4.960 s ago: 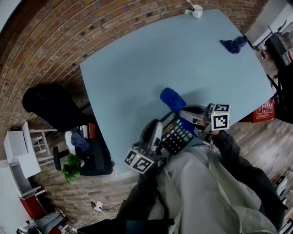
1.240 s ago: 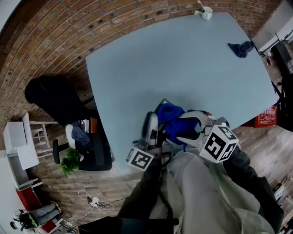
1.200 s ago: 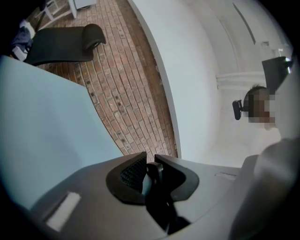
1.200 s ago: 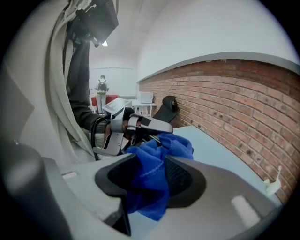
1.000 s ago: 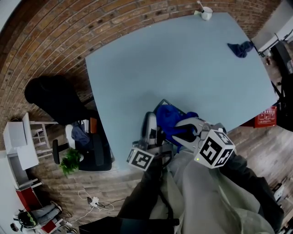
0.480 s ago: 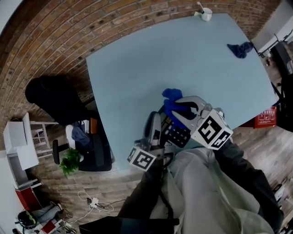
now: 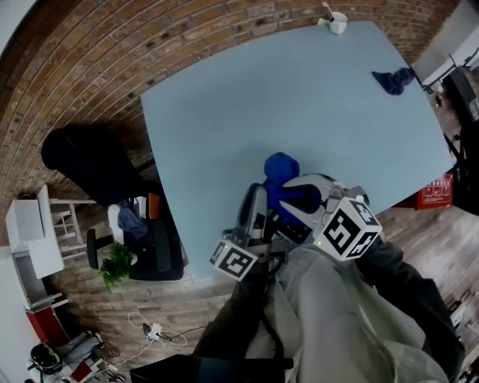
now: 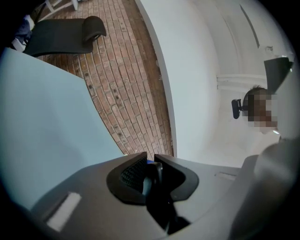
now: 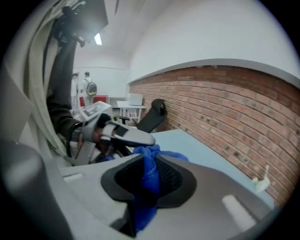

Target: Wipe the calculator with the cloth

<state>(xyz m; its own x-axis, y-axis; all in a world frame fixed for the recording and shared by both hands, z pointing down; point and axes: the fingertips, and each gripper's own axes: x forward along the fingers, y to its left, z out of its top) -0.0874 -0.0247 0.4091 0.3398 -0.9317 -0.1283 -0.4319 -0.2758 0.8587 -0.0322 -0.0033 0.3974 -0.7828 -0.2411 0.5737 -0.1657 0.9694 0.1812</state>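
Your head camera looks steeply down on the table [image 7: 299,97]; gripper cameras sit close behind their jaws, the right's also showing your left gripper [image 9: 147,139].

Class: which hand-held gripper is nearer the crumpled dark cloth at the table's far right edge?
Right. The right hand-held gripper is below-left of the dark cloth; the left hand-held gripper, gripping the calculator, is farther left.

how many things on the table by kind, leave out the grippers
cloth: 2, the near one and the far-corner one
calculator: 1
cup: 1
total: 4
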